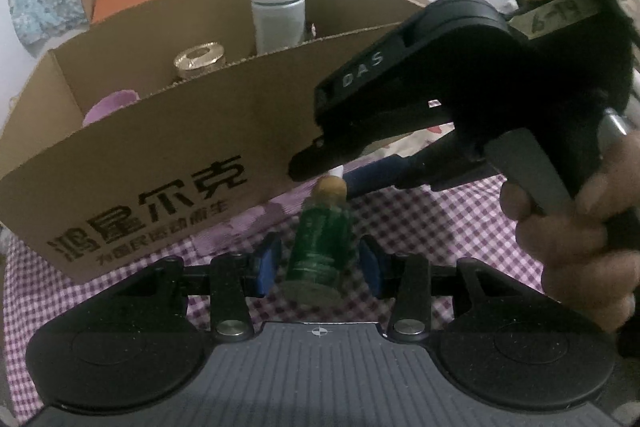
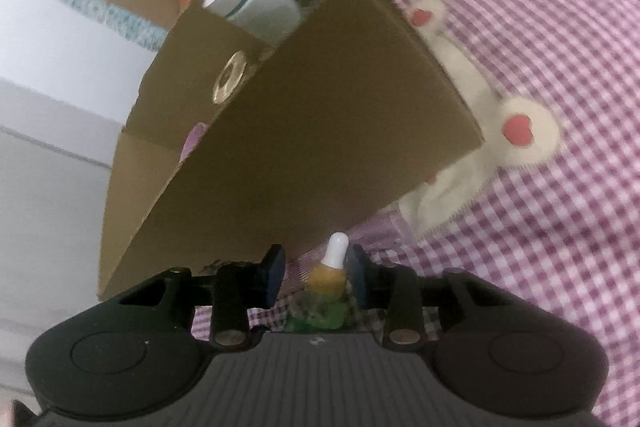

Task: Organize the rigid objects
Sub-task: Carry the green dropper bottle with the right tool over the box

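Nearest us, the left gripper (image 1: 318,263) clamps the green bottle (image 1: 318,247) by its body. Our right gripper (image 2: 316,277) brackets the bottle's yellow collar (image 2: 326,277); whether its pads press we cannot tell. Behind: a cardboard box (image 1: 168,163) on gingham cloth (image 1: 420,223), holding a white jar (image 1: 278,15) and a gold-lidded jar (image 1: 200,59).

Left gripper (image 1: 318,263) fingers sit slightly parted, while a hand (image 1: 580,227) grips the right gripper (image 2: 316,277) nearby.
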